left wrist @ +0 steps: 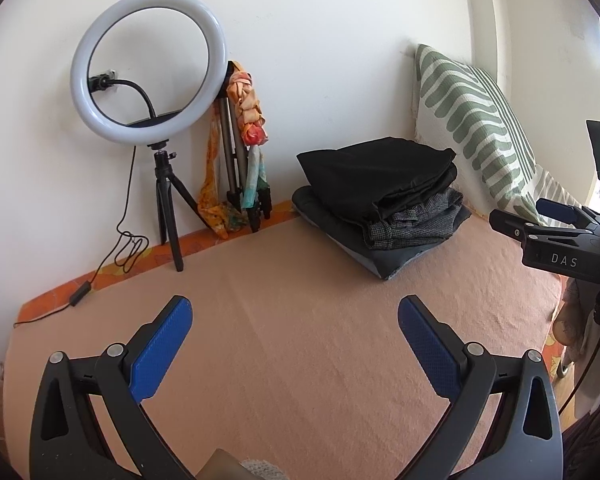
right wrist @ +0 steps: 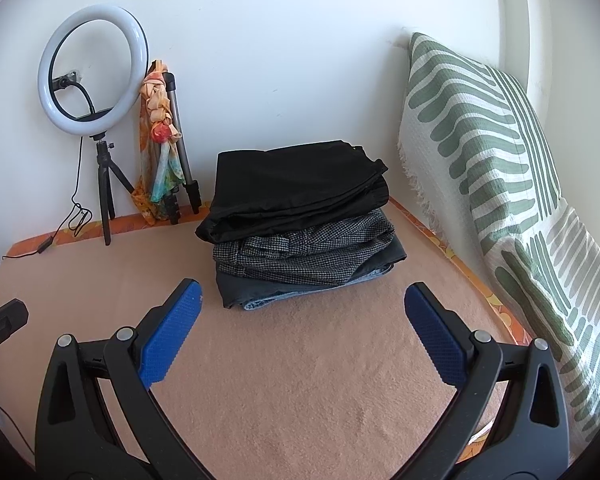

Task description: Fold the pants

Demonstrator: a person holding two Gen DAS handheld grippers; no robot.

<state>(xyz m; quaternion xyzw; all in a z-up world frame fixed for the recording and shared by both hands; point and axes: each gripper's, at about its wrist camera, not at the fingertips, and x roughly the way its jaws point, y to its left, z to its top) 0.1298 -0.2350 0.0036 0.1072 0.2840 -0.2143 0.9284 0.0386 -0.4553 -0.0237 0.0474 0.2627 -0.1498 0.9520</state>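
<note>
A stack of folded pants sits at the back of a peach blanket (right wrist: 292,380): black pants (right wrist: 296,184) on top, grey checked pants (right wrist: 308,254) under them, dark and light blue denim (right wrist: 300,292) at the bottom. The stack also shows in the left wrist view (left wrist: 380,196). My left gripper (left wrist: 294,312) is open and empty above the blanket (left wrist: 280,340), left of the stack. My right gripper (right wrist: 302,296) is open and empty just in front of the stack; it also shows at the right edge of the left wrist view (left wrist: 556,220).
A ring light on a black tripod (left wrist: 148,68) stands at the back left with its cable trailing on the blanket edge. A folded tripod with an orange scarf (left wrist: 244,140) leans on the wall. Green-striped pillows (right wrist: 488,152) line the right side.
</note>
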